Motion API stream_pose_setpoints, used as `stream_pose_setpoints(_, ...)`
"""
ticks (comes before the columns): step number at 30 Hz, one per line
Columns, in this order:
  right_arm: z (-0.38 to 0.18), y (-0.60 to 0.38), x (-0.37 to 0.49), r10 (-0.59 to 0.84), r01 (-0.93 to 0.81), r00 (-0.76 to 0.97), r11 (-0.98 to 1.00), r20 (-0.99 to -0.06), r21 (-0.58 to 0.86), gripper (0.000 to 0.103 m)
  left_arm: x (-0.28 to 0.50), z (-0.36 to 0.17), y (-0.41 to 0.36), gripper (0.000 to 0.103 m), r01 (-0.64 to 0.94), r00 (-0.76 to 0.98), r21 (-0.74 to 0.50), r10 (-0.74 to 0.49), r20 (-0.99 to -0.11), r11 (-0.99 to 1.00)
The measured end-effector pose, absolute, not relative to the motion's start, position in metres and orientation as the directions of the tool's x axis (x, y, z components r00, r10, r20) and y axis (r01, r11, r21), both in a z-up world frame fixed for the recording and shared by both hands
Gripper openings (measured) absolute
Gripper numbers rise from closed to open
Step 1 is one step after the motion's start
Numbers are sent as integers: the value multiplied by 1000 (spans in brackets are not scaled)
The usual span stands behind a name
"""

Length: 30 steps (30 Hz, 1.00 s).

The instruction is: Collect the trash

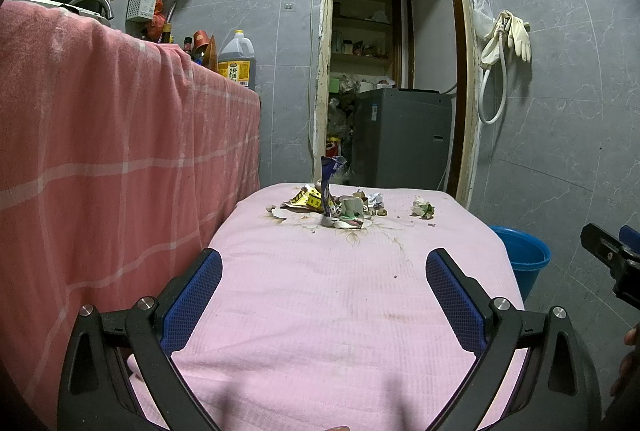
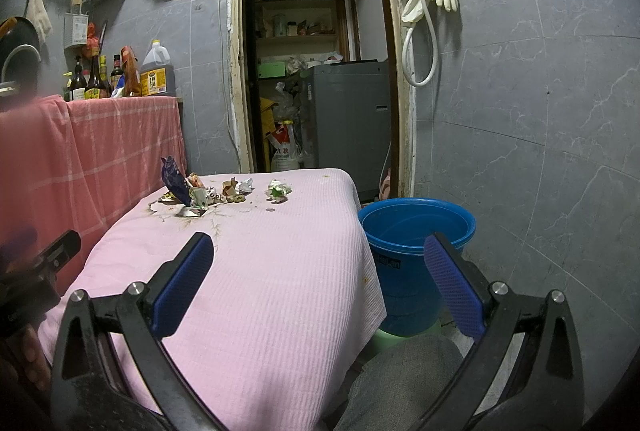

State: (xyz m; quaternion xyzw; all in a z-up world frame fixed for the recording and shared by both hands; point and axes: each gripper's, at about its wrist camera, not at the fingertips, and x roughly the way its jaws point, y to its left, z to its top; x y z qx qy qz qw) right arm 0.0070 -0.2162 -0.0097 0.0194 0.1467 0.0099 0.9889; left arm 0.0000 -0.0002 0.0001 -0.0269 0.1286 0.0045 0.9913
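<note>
A pile of trash (image 1: 332, 205) lies at the far end of a table covered in pink cloth (image 1: 320, 291): a tall blue wrapper (image 1: 330, 175), yellow wrappers and crumpled paper. A separate crumpled paper wad (image 1: 423, 208) lies to its right. The pile (image 2: 192, 191) and wad (image 2: 278, 190) also show in the right wrist view. A blue bucket (image 2: 416, 227) stands on the floor right of the table. My left gripper (image 1: 324, 271) is open and empty over the near table. My right gripper (image 2: 319, 259) is open and empty over the table's right edge.
A counter draped in a red checked cloth (image 1: 100, 159) runs along the left, with bottles (image 2: 96, 79) on top. A doorway (image 1: 392, 71) behind the table shows a grey washing machine (image 1: 400, 135). Grey tiled wall (image 2: 540, 111) stands on the right.
</note>
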Motion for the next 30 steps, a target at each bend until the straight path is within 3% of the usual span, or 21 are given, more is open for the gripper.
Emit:
stream_pose_setpoints(19, -12, -215, 12, 40, -30, 957, 999, -287, 36, 103, 7, 3, 3, 100, -33, 967, -53, 18, -253, 998)
stream_pose_setpoints(30, 21, -208, 45, 86, -83, 977, 996, -197, 23, 103, 31, 24, 10, 100, -54, 980, -43, 45, -192, 998)
